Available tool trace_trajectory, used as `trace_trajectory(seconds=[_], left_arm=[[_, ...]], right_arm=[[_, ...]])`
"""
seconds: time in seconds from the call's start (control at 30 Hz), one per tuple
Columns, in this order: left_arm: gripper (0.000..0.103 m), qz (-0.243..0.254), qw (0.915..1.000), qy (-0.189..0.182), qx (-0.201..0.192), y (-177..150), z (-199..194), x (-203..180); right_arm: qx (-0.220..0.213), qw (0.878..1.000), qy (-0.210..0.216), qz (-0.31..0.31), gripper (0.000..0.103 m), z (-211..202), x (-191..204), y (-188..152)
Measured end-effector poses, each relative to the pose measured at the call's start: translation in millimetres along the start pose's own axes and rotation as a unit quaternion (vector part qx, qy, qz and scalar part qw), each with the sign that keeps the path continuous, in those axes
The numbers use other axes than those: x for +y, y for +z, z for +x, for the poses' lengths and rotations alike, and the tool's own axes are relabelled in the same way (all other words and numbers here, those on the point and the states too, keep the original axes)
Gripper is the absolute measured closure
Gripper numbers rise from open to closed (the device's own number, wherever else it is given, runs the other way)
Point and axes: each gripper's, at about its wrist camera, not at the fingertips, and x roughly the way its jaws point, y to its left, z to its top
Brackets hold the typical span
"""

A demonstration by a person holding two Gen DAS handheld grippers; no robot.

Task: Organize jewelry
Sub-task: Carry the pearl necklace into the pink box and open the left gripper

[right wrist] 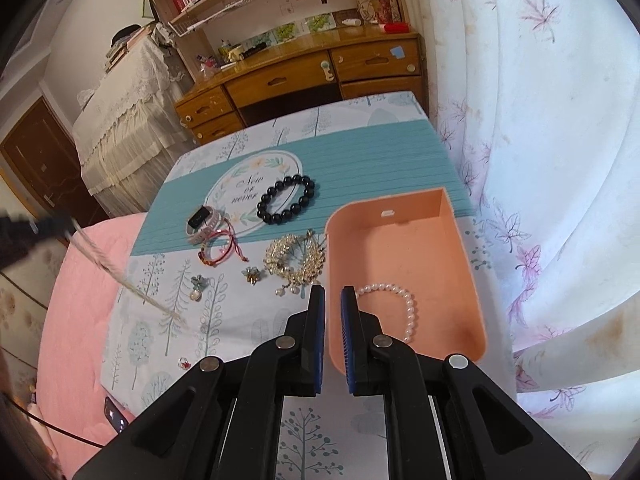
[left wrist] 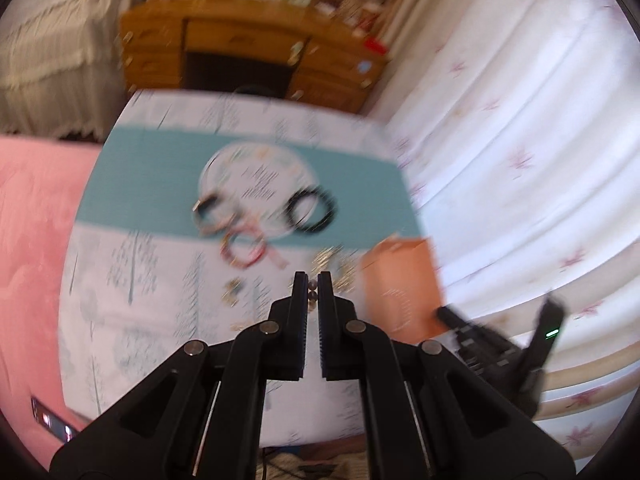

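Observation:
An orange box (right wrist: 452,216) stands at the table's right with a white pearl bracelet (right wrist: 408,308) inside. On the cloth lie a black bead bracelet (right wrist: 286,199), a red cord bracelet (right wrist: 218,250), a watch-like band (right wrist: 204,220), a gold brooch (right wrist: 296,260) and small earrings (right wrist: 199,286). My right gripper (right wrist: 332,290) hovers over the box's left wall, jaws slightly apart and empty. The left wrist view is blurred; my left gripper (left wrist: 312,278) is nearly shut with small dark beads (left wrist: 312,295) between its tips, just left of the box (left wrist: 400,280).
A teal mat (right wrist: 360,152) crosses the tree-print tablecloth (right wrist: 240,320). A pink bed (right wrist: 76,300) with a phone (right wrist: 114,416) lies left. A wooden desk (right wrist: 304,76) stands behind; a white curtain (right wrist: 560,160) hangs right. A small ring (right wrist: 184,364) lies near the table's front edge.

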Motion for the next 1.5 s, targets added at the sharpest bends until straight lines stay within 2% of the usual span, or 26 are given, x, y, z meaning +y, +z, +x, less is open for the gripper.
trace_trajectory(seconds=[0.2, 0.37, 0.5, 0.7, 0.9, 1.03, 1.13, 1.33, 1.47, 1.5], left_arm=[[0.101, 0.063, 0.9962, -0.043, -0.042, 41, -31, -74], [0.101, 0.105, 0.9909, -0.064, -0.055, 58, -26, -125], [0.101, 0.136, 0.9872, -0.075, -0.037, 57, 11, -158], [0.101, 0.186, 0.9798, -0.066, 0.032, 26, 116, -190], [0.100, 0.205, 0.9730, -0.042, 0.097, -14, 198, -188], [0.100, 0.188, 0.9711, -0.037, 0.142, -31, 224, -168], [0.099, 0.180, 0.9708, -0.037, 0.154, -32, 226, -150], [0.098, 0.171, 0.9733, -0.029, 0.150, -24, 207, -124], [0.098, 0.153, 0.9790, -0.018, 0.133, -15, 180, -95], [0.098, 0.151, 0.9799, -0.015, 0.129, -13, 174, -92]], right_arm=[[-0.021, 1.000, -0.004, 0.011, 0.095, -24, -13, 9], [-0.033, 0.999, -0.013, 0.024, 0.095, -39, -28, 13], [-0.037, 0.998, -0.021, 0.035, 0.095, -45, -41, 13], [-0.035, 0.997, -0.035, 0.053, 0.095, -45, -61, 10], [-0.018, 0.997, -0.046, 0.061, 0.095, -32, -73, 2], [-0.011, 0.997, -0.047, 0.064, 0.095, -23, -74, -1], [-0.008, 0.997, -0.046, 0.063, 0.095, -18, -72, -1], [-0.004, 0.998, -0.037, 0.053, 0.091, -11, -59, 2], [-0.013, 0.999, -0.033, 0.042, 0.068, -13, -45, 7], [-0.018, 0.999, -0.033, 0.037, 0.067, -14, -40, 8]])
